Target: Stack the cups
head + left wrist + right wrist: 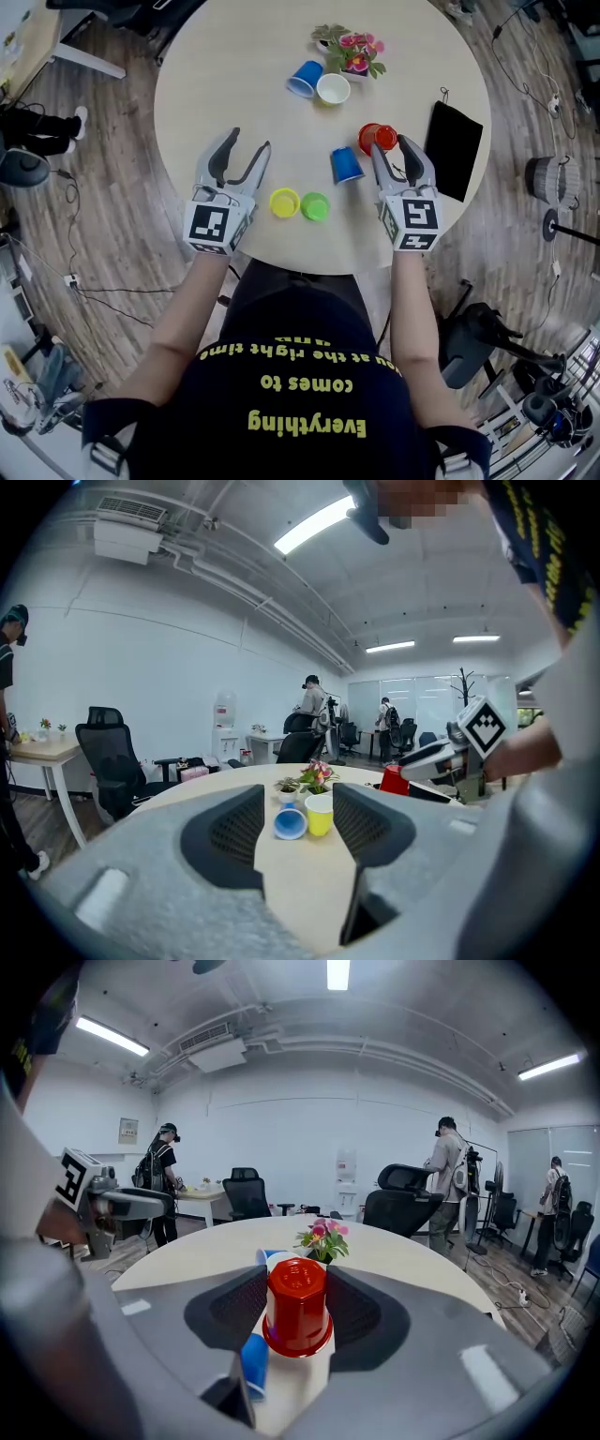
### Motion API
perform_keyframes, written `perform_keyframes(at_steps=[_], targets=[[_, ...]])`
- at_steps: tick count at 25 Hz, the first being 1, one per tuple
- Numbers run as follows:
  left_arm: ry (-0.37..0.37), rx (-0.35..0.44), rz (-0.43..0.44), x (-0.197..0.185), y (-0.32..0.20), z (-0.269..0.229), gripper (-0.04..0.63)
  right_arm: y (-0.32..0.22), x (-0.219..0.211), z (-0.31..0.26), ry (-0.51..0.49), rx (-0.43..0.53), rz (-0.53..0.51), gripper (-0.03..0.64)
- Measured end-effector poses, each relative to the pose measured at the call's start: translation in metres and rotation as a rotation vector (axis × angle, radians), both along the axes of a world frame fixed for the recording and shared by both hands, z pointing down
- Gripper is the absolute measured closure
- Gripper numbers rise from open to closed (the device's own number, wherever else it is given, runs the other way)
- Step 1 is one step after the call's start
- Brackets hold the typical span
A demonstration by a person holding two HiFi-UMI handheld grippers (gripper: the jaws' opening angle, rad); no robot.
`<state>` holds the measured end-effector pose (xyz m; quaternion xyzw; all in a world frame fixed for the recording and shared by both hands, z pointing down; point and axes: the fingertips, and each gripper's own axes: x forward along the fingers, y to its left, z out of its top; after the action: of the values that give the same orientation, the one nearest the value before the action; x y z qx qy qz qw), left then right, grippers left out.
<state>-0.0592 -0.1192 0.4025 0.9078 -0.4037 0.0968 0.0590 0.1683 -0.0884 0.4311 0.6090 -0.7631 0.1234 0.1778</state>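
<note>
While the right gripper (390,148) clamps the upturned red cup (298,1302) mid-wall over the table (234,75) and the left gripper (248,142) gapes empty, that light, thin plastic probably dents, so squeeze gently.

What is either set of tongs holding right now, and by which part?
The right tongs grip the red cup by its side walls, upside down with its base up. The left tongs are open and hold nothing.
</note>
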Motion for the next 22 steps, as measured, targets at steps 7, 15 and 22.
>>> perform_keyframes(at_steps=[7, 15, 22], targets=[[0.003, 0.013, 0.014, 0.0, 0.01, -0.005, 0.359, 0.047, -0.015, 0.0, 0.011, -0.022, -0.066, 0.408], [-0.004, 0.016, 0.022, -0.001, 0.015, -0.005, 0.359, 0.086, -0.034, 0.01, -0.009, -0.041, -0.127, 0.408], [-0.005, 0.014, 0.021, -0.003, 0.018, -0.004, 0.359, 0.114, -0.05, 0.039, 0.012, -0.101, -0.177, 0.408]])
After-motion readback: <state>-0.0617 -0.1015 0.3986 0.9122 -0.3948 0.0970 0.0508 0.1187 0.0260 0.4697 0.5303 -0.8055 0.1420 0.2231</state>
